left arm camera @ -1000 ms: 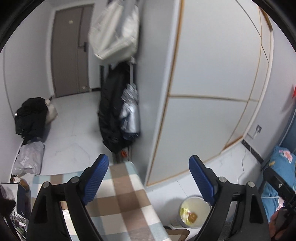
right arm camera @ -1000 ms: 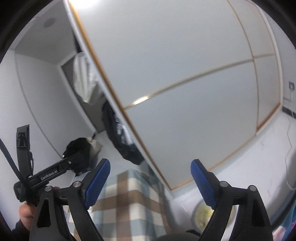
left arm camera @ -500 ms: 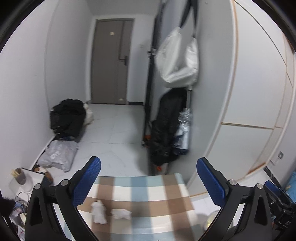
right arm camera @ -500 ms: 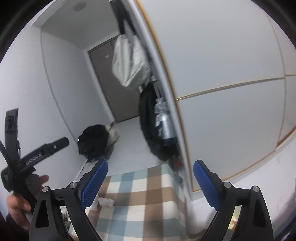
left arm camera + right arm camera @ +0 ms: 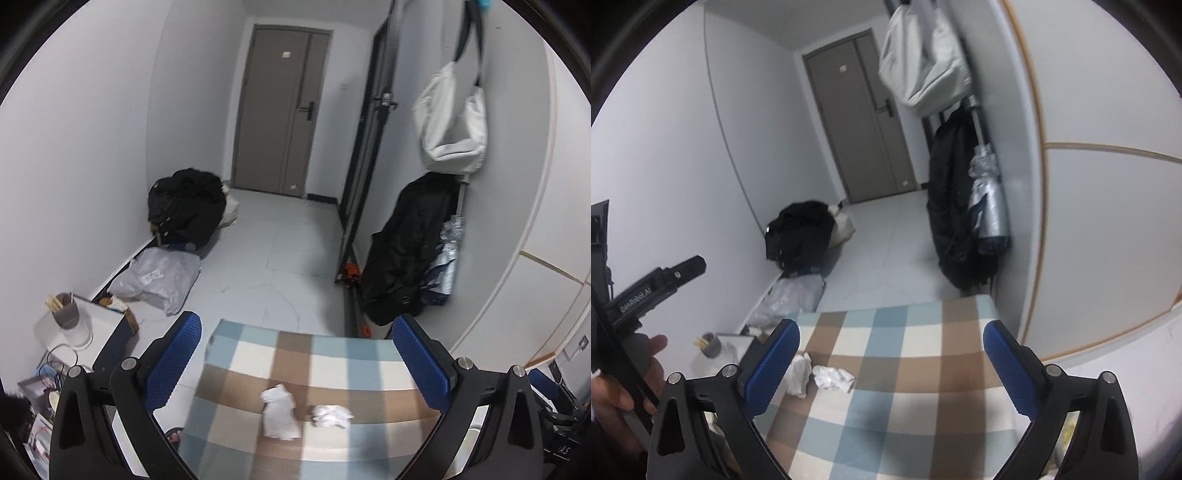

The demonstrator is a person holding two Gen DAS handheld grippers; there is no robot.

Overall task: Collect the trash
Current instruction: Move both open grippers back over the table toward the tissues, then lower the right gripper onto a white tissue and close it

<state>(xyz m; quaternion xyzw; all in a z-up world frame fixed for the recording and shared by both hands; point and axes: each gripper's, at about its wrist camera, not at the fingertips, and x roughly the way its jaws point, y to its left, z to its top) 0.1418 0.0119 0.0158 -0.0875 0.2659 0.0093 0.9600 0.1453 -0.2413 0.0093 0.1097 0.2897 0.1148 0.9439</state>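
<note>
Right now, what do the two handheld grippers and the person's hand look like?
Both the left gripper and right gripper have glossy black plastic finger arms with triangular cut-outs, silver screw heads, and textured blue pads. In the right wrist view, the left unit's black body carries white "GenRobot.AI" lettering, with a black strap alongside. The bare hand shows no visible sleeve.

Paper wad [image 5: 798, 373]: I find its left part hidden behind my right tool's finger [image 5: 771, 363].
Trash bin [image 5: 1071, 428]: only a sliver shows.
Table [image 5: 332, 369]: near end cut off.
</note>
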